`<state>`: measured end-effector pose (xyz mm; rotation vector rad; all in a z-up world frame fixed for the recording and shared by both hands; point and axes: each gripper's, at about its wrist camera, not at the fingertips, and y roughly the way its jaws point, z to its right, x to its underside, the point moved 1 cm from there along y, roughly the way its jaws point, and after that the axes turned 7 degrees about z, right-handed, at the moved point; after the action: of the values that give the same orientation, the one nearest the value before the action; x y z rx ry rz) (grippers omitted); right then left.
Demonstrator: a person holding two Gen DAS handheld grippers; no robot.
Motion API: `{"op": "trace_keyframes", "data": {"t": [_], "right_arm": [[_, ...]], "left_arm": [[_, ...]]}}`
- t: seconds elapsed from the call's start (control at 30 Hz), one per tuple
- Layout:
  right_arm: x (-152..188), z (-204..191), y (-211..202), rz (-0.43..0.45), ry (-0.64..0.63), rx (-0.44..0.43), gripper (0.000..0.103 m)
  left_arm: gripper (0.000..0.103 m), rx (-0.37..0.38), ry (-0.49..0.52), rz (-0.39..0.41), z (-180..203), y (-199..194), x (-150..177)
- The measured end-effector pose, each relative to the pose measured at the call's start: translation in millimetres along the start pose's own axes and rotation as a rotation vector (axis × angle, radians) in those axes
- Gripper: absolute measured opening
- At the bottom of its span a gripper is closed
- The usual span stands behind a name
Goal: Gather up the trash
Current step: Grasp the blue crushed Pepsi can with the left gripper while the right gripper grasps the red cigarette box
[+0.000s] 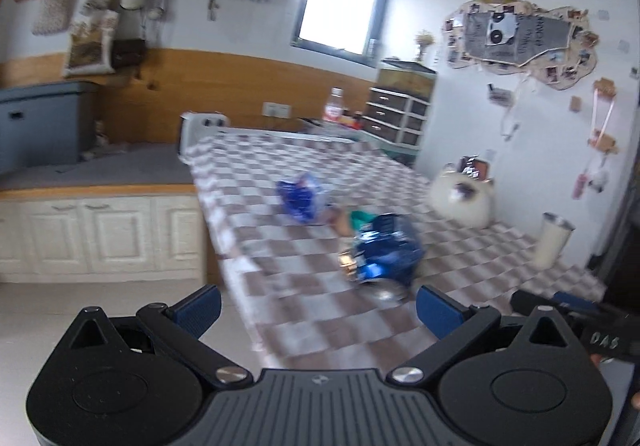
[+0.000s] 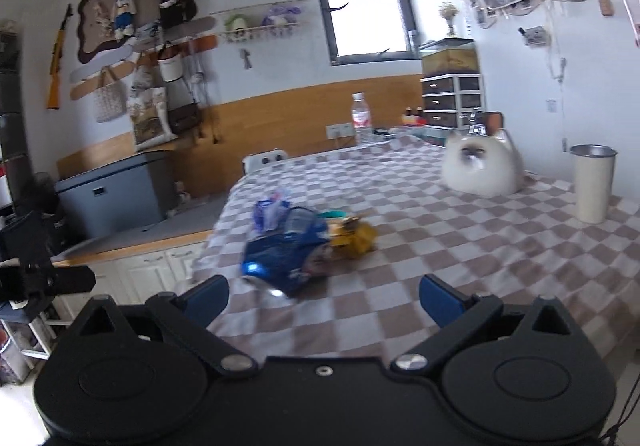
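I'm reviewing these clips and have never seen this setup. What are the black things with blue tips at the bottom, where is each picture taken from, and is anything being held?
There is no robot arm. A person carries two hand-held grippers, each with a wide-angle camera looking forward along its blue-padded jaws. One picture comes from the left gripper, the other from the right gripper. Both have their jaws spread open and hold nothing.

Ahead is a table with a checked cloth. On it lie a crumpled blue wrapper, a yellow wrapper, a white cat figure, a pale cup and a water bottle. The images are blurred, so finer details are unclear.
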<state>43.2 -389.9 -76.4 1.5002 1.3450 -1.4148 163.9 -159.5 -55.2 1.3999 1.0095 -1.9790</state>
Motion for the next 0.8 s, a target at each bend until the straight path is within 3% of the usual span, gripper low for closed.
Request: {"op": "trace_keyframes", "data": {"t": [0.27,0.33,0.53,0.8], "right_arm": [[-14,35,36,-0.06,0.163,-0.066,0.062],[-19,36,48,-0.062,0.178,-0.062,0.056],[-28,34,86,-0.093,0.26,-0.087,0.05],[-21,29,140,-0.184,0.385,-0.089,0.046]], "left_arm": [[0.092,0.136,-0.105,-0.04,6,71,-17],[0.091,0.158,-0.117,-0.054,5,86,-20],[0.084,0.254,-0.274,-0.096,-10,139,-27],[0.084,0.354,-0.508,-0.191,-28,192,-9]]}}
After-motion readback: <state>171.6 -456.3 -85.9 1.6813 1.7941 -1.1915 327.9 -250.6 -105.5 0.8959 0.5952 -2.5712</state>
